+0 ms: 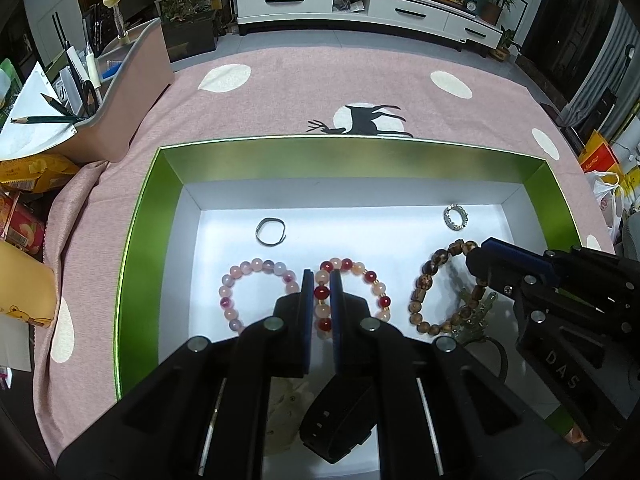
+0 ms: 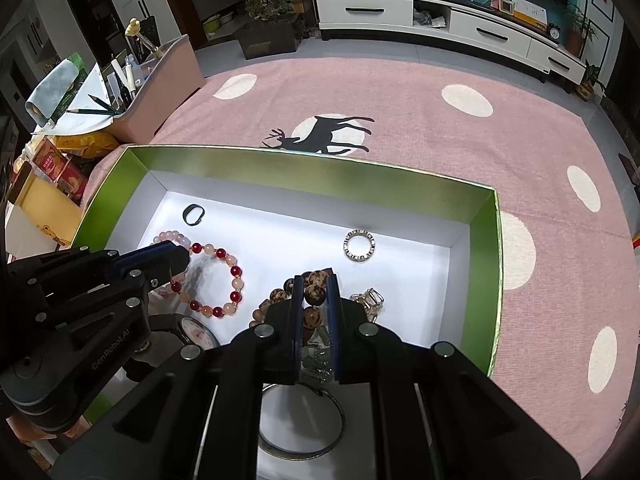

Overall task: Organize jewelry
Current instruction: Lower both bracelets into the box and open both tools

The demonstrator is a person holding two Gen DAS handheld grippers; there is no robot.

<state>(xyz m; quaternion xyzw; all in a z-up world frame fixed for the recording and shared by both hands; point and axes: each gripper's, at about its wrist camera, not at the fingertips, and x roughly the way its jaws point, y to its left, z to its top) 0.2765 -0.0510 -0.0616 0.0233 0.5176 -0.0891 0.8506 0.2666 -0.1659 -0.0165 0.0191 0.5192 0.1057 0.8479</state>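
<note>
A green box (image 1: 144, 208) with a white floor holds the jewelry. My left gripper (image 1: 322, 280) is shut on the red-and-peach bead bracelet (image 1: 374, 280), at its left side; it shows too in the right wrist view (image 2: 234, 276). A pale pink bead bracelet (image 1: 240, 276) lies just left of it. My right gripper (image 2: 316, 280) is shut on the brown wooden bead bracelet (image 1: 422, 284), with beads (image 2: 314, 294) between the jaws. A thin dark ring (image 1: 271, 231) and a silver ring (image 1: 455, 217) lie farther back.
In the box near me lie a black watch strap (image 1: 340, 420), a watch face (image 2: 198, 332), a metal bangle (image 2: 300, 428) and a pale trinket cluster (image 2: 368, 300). A pink rug (image 1: 320, 80) lies beyond. A pink stationery bin (image 1: 132, 72) and snack packets stand at left.
</note>
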